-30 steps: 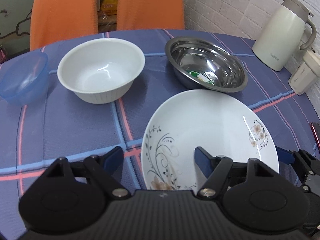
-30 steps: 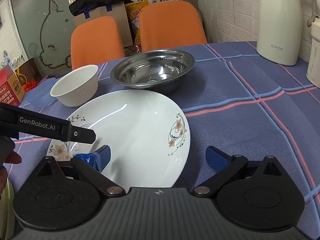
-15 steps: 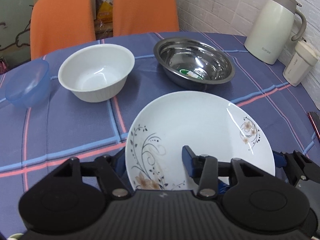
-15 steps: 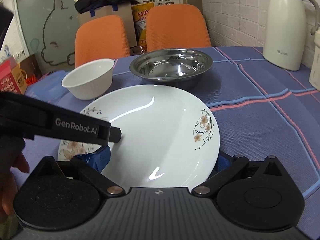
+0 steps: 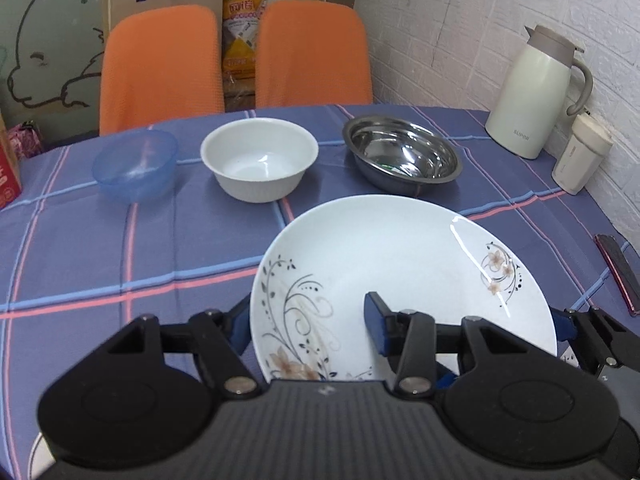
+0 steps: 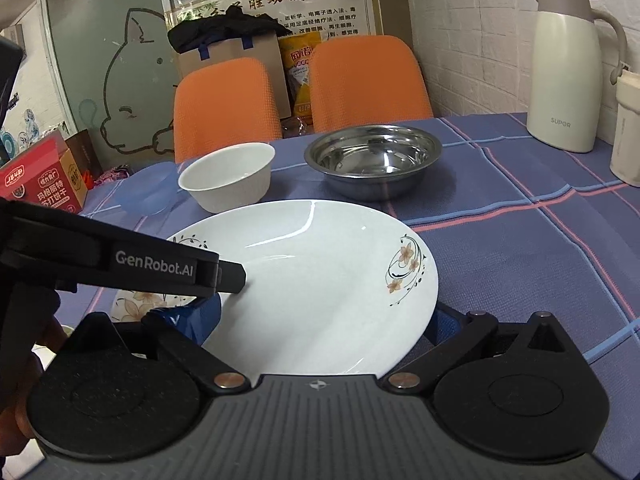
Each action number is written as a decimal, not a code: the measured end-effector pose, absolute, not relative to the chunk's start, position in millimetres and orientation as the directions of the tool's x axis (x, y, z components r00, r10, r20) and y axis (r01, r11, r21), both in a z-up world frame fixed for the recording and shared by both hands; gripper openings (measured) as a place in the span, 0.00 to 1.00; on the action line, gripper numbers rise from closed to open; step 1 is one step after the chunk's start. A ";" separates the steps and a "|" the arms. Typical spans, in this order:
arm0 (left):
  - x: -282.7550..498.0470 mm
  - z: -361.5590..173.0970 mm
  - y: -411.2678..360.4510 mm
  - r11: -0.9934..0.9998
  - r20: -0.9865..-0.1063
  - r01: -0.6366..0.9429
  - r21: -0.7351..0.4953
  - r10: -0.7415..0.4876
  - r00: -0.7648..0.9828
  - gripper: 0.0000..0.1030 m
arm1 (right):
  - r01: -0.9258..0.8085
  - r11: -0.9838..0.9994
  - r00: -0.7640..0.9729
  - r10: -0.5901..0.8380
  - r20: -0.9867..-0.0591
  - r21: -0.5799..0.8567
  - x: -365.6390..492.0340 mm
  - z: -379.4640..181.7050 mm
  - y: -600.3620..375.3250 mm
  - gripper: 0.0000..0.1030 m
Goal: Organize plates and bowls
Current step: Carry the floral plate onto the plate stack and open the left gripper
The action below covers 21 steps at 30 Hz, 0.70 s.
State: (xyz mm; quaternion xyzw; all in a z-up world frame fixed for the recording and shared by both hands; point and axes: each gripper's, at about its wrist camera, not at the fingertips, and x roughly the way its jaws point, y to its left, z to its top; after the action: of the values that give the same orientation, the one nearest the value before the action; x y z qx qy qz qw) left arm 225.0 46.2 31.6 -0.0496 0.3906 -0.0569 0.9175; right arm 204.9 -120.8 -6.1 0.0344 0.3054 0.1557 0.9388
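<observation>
A white plate (image 5: 400,256) with flower prints hangs tilted a little above the checked blue tablecloth. My left gripper (image 5: 306,312) is shut on its near left rim, one pad outside the rim and one on the plate's face. The left gripper's finger (image 6: 224,276) shows across the right wrist view. My right gripper (image 6: 318,320) stands wide open around the plate's (image 6: 320,264) near right part. One of the right gripper's fingers (image 5: 562,326) rests against the outer rim. Farther back sit a blue plastic bowl (image 5: 134,164), a white bowl (image 5: 260,160) and a steel bowl (image 5: 400,156).
A cream thermos jug (image 5: 532,96) and a small white canister (image 5: 580,152) stand at the right by the brick wall. A dark red flat object (image 5: 616,272) lies near the right table edge. Two orange chairs (image 5: 160,64) stand behind the table; a red box (image 6: 40,176) sits far left.
The left jaws closed onto the plate's rim. Both grippers drew back and up with the plate, so the bowls now look farther away. The right jaws kept their width.
</observation>
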 end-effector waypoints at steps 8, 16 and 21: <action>140.3 54.8 106.9 0.993 -0.666 -0.044 -0.110 -0.041 0.745 0.44 | -0.400 0.902 0.760 0.427 -0.490 0.165 151.1 18.7 -78.2 0.88; 70.5 36.4 153.0 0.986 -0.683 -0.145 -0.082 0.050 0.728 0.44 | -0.520 0.834 0.685 0.537 -0.493 0.185 100.1 14.0 -24.5 0.88; 56.6 16.8 167.0 0.979 -0.704 -0.174 -0.107 0.049 0.708 0.44 | -0.553 0.816 0.649 0.550 -0.525 0.171 80.2 1.4 -2.8 0.88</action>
State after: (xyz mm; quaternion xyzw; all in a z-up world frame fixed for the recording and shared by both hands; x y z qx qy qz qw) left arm 56.6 167.0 16.8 -0.0827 0.3772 0.0605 0.9205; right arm 80.2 -2.8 1.4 -0.0021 0.2883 0.3037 0.9081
